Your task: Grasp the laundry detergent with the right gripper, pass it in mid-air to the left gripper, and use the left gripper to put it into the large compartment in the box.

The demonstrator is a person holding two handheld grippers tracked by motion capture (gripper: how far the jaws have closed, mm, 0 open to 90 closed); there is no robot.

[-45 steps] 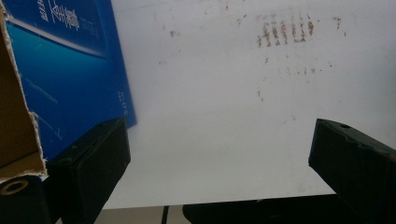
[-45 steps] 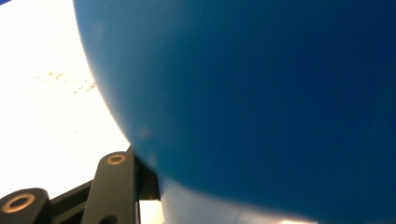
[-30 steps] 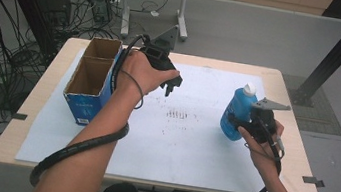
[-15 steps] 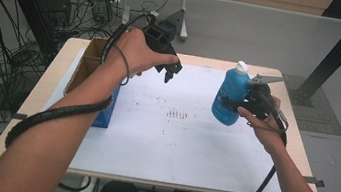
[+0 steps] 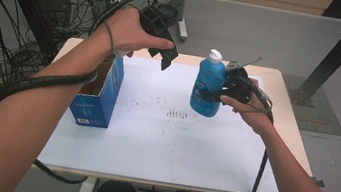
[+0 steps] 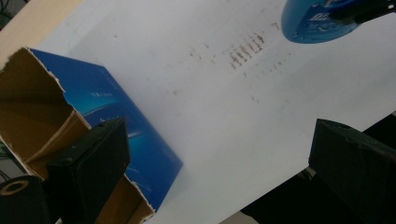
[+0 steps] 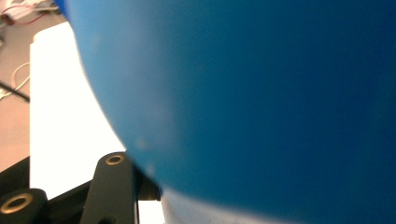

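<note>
Bottle point(image 5: 208, 88) blue, white cap, label illegible; right gripper point(image 5: 220, 89) clamps it.

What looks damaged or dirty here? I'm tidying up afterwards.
The blue carton has a ragged, torn-open top edge, and the white sheet carries brown speckled stains near its middle. The blue bottle looks intact.

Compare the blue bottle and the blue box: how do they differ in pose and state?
The blue bottle is held off the table by the right gripper; the blue box stands on the white sheet, untouched. The bottle is closed with a white cap; the box is torn open on top. Both are blue and upright.
</note>
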